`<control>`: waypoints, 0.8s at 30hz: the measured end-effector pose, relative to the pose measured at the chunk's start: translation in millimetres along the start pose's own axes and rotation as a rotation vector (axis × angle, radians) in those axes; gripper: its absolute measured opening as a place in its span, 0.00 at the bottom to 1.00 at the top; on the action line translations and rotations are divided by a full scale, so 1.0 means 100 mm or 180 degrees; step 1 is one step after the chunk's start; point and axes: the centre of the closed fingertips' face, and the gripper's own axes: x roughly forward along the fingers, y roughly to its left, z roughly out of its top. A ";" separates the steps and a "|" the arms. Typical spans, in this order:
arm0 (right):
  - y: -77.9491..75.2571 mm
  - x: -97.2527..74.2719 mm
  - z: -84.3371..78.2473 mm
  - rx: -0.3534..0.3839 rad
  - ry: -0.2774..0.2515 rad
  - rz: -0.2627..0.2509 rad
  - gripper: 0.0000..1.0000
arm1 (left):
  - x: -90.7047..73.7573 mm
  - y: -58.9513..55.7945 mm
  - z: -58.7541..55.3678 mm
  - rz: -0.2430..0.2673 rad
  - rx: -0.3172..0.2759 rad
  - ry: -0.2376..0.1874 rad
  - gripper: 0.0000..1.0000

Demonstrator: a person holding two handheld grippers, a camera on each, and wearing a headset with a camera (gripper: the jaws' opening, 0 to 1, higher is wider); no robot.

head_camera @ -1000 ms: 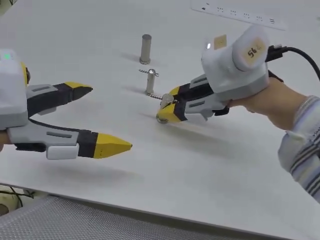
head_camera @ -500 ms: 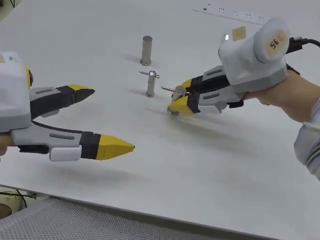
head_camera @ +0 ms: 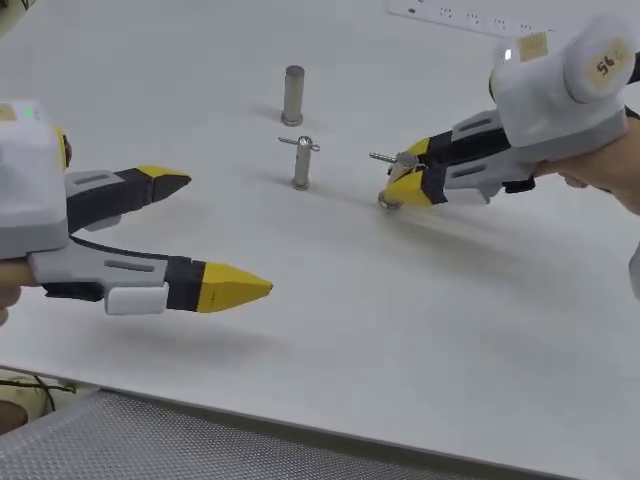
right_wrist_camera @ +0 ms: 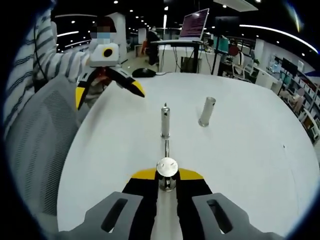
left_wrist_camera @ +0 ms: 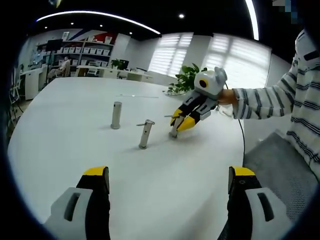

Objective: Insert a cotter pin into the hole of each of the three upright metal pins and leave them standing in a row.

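Three metal pins stand on the white table [head_camera: 380, 330]. The far pin [head_camera: 293, 96] is bare. The middle pin [head_camera: 302, 162] has a cotter pin [head_camera: 298, 144] through its top. My right gripper [head_camera: 400, 182] is shut on the third pin [head_camera: 392, 190], low over the table to the right of the middle one, with a cotter pin [head_camera: 384, 157] sticking out of its head. In the right gripper view the held pin [right_wrist_camera: 167, 168] sits between the jaws, and the middle pin [right_wrist_camera: 165, 121] and bare pin [right_wrist_camera: 206, 111] stand ahead. My left gripper [head_camera: 215, 235] hovers open at the near left.
A white power strip [head_camera: 455, 16] lies at the table's far right edge. A grey mesh surface [head_camera: 150, 440] runs below the table's near edge. A striped sleeve [left_wrist_camera: 280, 100] holds the right gripper [left_wrist_camera: 186, 120] in the left gripper view.
My right gripper has carried its pin to the right, away from the middle pin. The left gripper has stayed open in about the same place.
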 end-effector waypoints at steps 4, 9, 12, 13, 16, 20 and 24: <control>-0.07 0.00 -0.02 -0.0038 0.0005 -0.0014 0.13 | 0.00 0.04 -0.01 0.0016 -0.0020 0.0008 0.99; -0.08 0.01 -0.05 -0.0020 0.0010 0.0007 0.13 | 0.00 0.03 -0.03 0.0000 -0.0056 0.0041 0.99; -0.07 0.02 -0.06 -0.0014 0.0010 0.0026 0.13 | 0.00 0.04 -0.03 0.0014 -0.0056 0.0035 0.99; -0.07 0.02 -0.06 -0.0010 0.0005 0.0031 0.13 | 0.00 0.04 -0.03 0.0015 -0.0057 0.0031 0.99; -0.08 0.02 -0.08 -0.0002 -0.0002 0.0037 0.13 | 0.00 0.04 -0.02 0.0007 -0.0053 0.0019 0.99; -0.07 0.03 -0.09 0.0027 -0.0023 0.0064 0.13 | 0.01 0.05 -0.02 0.0020 -0.0058 0.0015 0.99; -0.09 0.03 -0.10 0.0016 -0.0031 0.0075 0.13 | 0.01 0.05 -0.04 0.0022 -0.0064 0.0035 0.99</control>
